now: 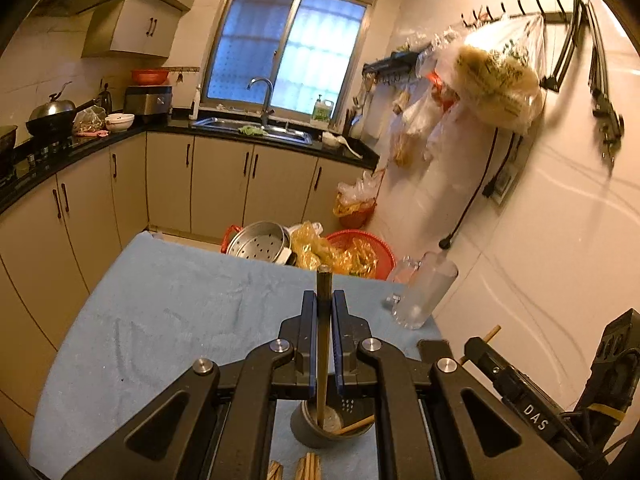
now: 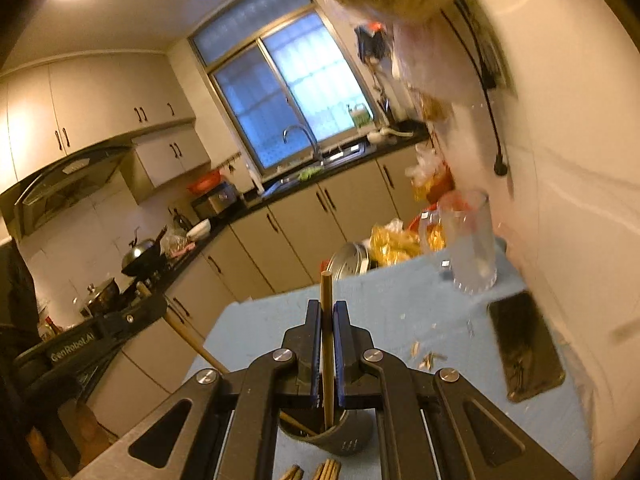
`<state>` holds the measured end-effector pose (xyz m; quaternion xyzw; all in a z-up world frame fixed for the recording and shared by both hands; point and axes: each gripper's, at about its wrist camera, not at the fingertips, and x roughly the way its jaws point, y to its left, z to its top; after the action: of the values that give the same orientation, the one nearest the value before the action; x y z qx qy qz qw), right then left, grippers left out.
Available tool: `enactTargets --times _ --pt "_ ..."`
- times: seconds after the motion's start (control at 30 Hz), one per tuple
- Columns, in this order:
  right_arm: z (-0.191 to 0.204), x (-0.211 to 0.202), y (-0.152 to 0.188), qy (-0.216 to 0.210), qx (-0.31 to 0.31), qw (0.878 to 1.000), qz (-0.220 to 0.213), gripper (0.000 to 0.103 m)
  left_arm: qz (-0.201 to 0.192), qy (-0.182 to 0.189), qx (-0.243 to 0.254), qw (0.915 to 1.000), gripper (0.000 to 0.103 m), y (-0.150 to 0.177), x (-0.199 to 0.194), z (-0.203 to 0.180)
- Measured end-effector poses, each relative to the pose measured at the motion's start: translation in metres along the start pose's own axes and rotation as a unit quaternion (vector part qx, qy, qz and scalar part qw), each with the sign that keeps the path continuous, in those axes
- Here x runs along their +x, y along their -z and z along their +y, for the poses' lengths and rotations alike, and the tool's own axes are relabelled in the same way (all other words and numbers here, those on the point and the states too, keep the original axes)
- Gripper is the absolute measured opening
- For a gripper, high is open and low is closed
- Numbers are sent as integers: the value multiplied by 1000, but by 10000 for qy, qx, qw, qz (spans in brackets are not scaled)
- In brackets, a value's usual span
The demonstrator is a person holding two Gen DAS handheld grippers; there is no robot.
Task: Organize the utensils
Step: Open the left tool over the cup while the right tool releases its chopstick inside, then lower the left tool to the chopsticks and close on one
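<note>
From the left wrist camera, a table covered in a blue cloth (image 1: pixel 168 312) fills the lower middle of a kitchen with beige cabinets, a black counter, a sink (image 1: pixel 256 128) under a window (image 1: pixel 288 48) at 12 o'clock, and a wok (image 1: pixel 52 118) at 9 o'clock. The left gripper (image 1: pixel 324 300) is pinched on one upright chopstick (image 1: pixel 322 320), whose lower end stands inside a dark round holder (image 1: pixel 316 430) at 6 o'clock; a second chopstick (image 1: pixel 354 426) leans in that holder. Two bundles of loose chopsticks (image 1: pixel 308 466) lie at the very bottom edge. One clear glass jug (image 1: pixel 428 296) stands at 3 o'clock near the wall, and beyond the table's far edge sit one metal steamer pot (image 1: pixel 260 244) and one red basket (image 1: pixel 360 252). The right gripper's body shows at 4 o'clock. From the right wrist camera, tilted, the same cloth (image 2: pixel 380 300) and kitchen appear, with the window (image 2: pixel 280 92) at 12 o'clock. The right gripper (image 2: pixel 327 312) is pinched on one chopstick (image 2: pixel 326 304) reaching down into the holder (image 2: pixel 340 440) at 6 o'clock, where another stick (image 2: pixel 296 424) leans. The jug (image 2: pixel 468 240) stands at 2 o'clock, one dark phone (image 2: pixel 524 344) lies at 3 o'clock, and small crumbs (image 2: pixel 430 356) are scattered between.
</note>
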<state>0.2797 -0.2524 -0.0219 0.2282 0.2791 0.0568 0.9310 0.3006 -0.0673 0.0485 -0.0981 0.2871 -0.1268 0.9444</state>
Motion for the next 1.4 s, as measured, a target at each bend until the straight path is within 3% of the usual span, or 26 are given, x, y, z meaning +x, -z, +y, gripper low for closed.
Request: enactTargets --times 0.33,0.4,0.53,0.63,0.67,0.7,0.73,0.83,0.97,1.17,1.4 --pt "-2 6 15 -39 58 9997 213 11 370 -158 102 9991 10 14 11 3" --pt "-2 1 14 -104 122 9995 262 12 475 -100 11 9988 16 15 8 8" --pt "9 -28 13 -83 57 9998 158 25 310 -22 -79 9995 52 17 -28 23" --pt "23 -67 20 -46 -155 9998 -74 39 182 -140 9 9997 59 25 -61 36" --pt "26 -77 24 -46 -197 9997 -135 44 247 -152 -18 9996 60 31 -75 44" --pt "30 -93 32 -47 -269 9994 -233 58 302 -158 -64 9994 60 36 -85 50" --pt "33 -104 39 -62 -321 9990 -298 62 330 -171 -93 9993 60 43 -94 56" --pt "40 -130 68 -22 -452 9985 -306 64 360 -380 -110 9986 60 75 -128 74" --pt "38 -142 112 134 -420 9989 133 64 539 -734 57 9958 60 125 -157 84" --pt "35 -143 153 298 -360 9963 716 64 857 -582 -10 9946 60 164 -171 84" --pt "40 -156 167 273 -481 9954 788 63 948 -451 116 9944 60 176 -174 75"
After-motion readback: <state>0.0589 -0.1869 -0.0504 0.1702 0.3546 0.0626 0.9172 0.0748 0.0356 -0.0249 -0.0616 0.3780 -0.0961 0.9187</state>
